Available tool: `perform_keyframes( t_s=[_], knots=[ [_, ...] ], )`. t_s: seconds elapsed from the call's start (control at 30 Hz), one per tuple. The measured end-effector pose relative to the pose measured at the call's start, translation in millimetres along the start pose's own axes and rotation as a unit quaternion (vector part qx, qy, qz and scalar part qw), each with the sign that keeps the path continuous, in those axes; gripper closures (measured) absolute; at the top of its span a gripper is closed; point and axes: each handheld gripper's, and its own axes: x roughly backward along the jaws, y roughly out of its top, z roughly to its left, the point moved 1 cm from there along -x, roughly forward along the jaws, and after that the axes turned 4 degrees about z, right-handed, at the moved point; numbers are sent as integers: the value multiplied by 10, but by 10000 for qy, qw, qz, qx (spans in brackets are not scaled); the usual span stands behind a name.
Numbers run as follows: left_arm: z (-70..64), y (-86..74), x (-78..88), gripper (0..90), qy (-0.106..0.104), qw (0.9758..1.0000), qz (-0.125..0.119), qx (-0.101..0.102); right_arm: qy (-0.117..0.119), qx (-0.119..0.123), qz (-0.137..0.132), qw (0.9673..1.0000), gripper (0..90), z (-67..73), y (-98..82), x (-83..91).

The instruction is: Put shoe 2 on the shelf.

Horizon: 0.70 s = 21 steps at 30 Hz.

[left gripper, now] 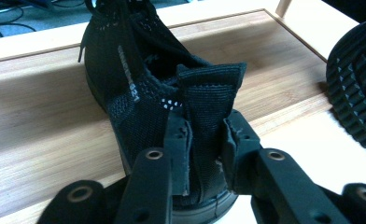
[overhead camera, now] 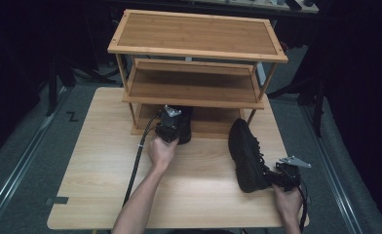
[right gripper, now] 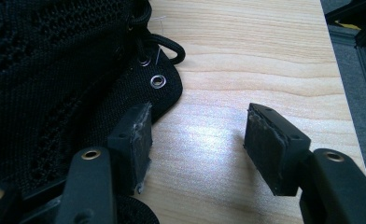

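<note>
Left gripper view looks along the left tongs (left gripper: pixel 204 140), whose two black pads sit on either side of the upright heel tab of a black knit sneaker (left gripper: pixel 139 79). The gap is narrow and both pads lie against the fabric, so the heel tab is pinched between them. This shoe stands on its sole on the lowest board of a three-tier bamboo shoe rack (left gripper: pixel 41 116), toe pointing away to the far side and heel at the near edge of the board.

From the high view, the left tongs (overhead camera: pixel 172 127) reach under the middle tier of the rack (overhead camera: pixel 194 92), at the left part of the bottom shelf, with the person's left hand (overhead camera: pixel 161 152) just behind them on the near side.

Right gripper view shows the right tongs (right gripper: pixel 197 140) standing wide, with bare wood between the pads. The left pad rests against the eyelet edge of a second black knit sneaker (right gripper: pixel 55 79); the right pad touches nothing. That second sneaker (overhead camera: pixel 246 153) lies on the light wooden counter (overhead camera: pixel 101 161), to the right of the rack's front and near the counter's right edge, toe toward the rack and heel toward the right tongs (overhead camera: pixel 281 176), which sit just at its near end.
</note>
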Motion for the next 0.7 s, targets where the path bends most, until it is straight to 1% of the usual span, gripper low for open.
perform_keyframes(
  t_s=[0.03,0.1,0.17,0.23,0.4,0.43,0.5,0.63,0.67,0.7],
  knots=[
    [2,1,4,714,-16,10000,0,37,-1,2,0,10000,419,0,0,0],
    [8,-1,16,643,-25,10000,35,10,-3,-13,5,10000,420,3,-1,0],
    [17,-9,21,566,-85,9999,79,-13,-5,-12,4,10000,420,4,-1,0],
    [22,-21,29,507,-106,9999,60,-43,-4,-2,1,10000,420,2,0,0],
    [28,-52,112,440,-196,9998,-71,-70,2,0,0,10000,420,0,0,-1],
    [47,-58,128,433,-196,9995,-154,-178,1,0,0,10000,419,0,0,-1],
    [61,-93,172,416,-194,9994,-218,-180,0,2,-1,10000,419,-1,0,-1],
    [118,-199,259,398,-281,9993,-235,-41,3,-2,-1,10000,419,-1,0,-1],
    [127,-236,283,390,-311,9992,-226,67,-1,-4,2,10000,419,1,0,-1],
    [149,-270,306,384,-321,9992,-224,95,-2,0,1,10000,419,1,0,-1]
  ],
)
